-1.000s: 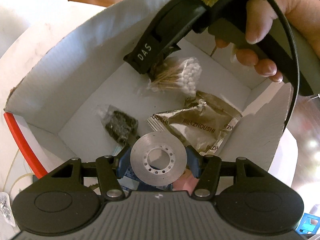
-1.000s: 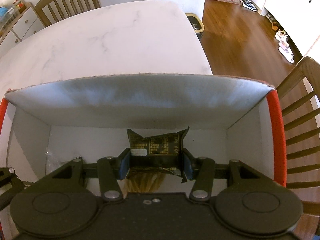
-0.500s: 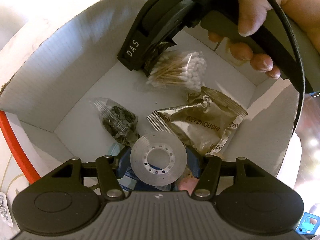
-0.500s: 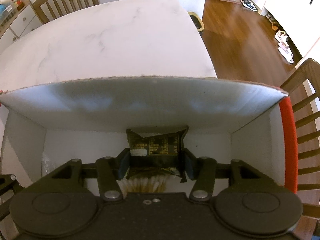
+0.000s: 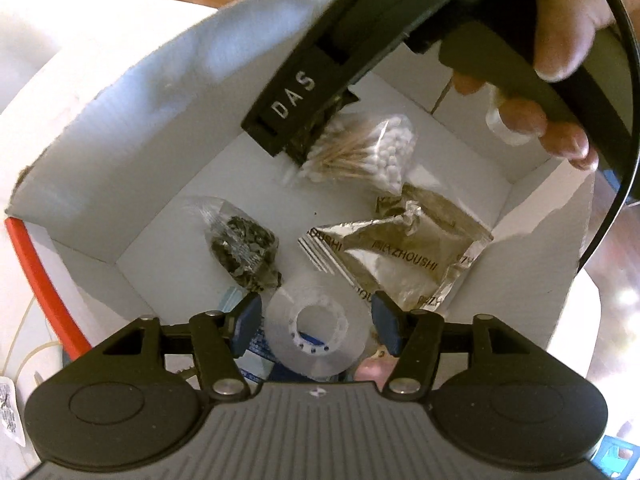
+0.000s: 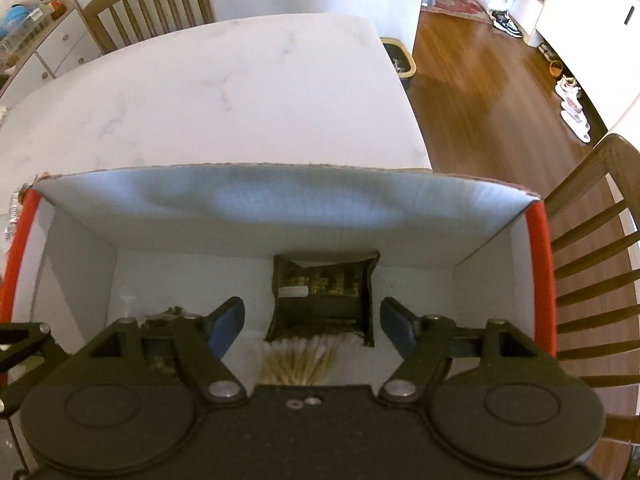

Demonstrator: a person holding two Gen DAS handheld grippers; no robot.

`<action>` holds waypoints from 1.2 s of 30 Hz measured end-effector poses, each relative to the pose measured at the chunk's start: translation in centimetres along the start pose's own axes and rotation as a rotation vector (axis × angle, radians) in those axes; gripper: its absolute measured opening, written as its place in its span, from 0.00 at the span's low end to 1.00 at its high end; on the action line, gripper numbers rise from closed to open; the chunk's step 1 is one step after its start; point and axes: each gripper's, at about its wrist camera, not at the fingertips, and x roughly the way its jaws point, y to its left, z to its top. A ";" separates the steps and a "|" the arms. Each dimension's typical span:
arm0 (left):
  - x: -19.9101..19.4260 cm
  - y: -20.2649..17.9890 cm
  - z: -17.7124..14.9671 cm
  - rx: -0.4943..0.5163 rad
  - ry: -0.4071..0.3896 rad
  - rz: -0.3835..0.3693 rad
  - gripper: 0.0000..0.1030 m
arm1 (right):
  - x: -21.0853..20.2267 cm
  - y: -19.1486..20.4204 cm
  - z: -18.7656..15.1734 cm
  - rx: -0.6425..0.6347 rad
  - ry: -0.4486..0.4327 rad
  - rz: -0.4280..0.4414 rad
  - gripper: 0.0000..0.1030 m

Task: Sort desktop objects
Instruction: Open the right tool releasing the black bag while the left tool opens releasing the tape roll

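A white cardboard box (image 5: 120,120) with red edges holds the sorted items. My left gripper (image 5: 316,320) hangs over its near end, open, and a clear tape roll (image 5: 280,340) shows blurred and loose between the blue pads. My right gripper (image 6: 312,320) is open above the far end. A dark snack packet (image 6: 324,292) lies free between its fingers, resting partly on a bag of cotton swabs (image 5: 368,152). A silver foil packet (image 5: 400,252) and a small bag of dark pieces (image 5: 240,244) lie on the box floor.
The box (image 6: 280,208) stands near the edge of a white marble table (image 6: 200,92). Wooden chairs stand at the right (image 6: 592,272) and at the back (image 6: 148,12). A hand (image 5: 560,40) holds the right gripper's handle above the box.
The right gripper's fingers have spread and let go of the dark packet, which now lies in the box. The tape roll has slipped lower and away from the left pads.
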 end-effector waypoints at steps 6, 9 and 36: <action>-1.9 -0.4 -0.1 -0.004 -0.046 -0.012 0.62 | -1.4 0.4 -0.6 0.009 -0.017 0.008 0.74; -2.4 -1.3 0.8 0.003 -0.063 -0.019 0.62 | -2.0 0.8 -1.1 0.008 -0.024 0.008 0.74; -10.5 -2.2 -5.4 0.004 -0.233 -0.021 0.62 | -8.4 6.1 -3.1 -0.032 -0.074 0.051 0.74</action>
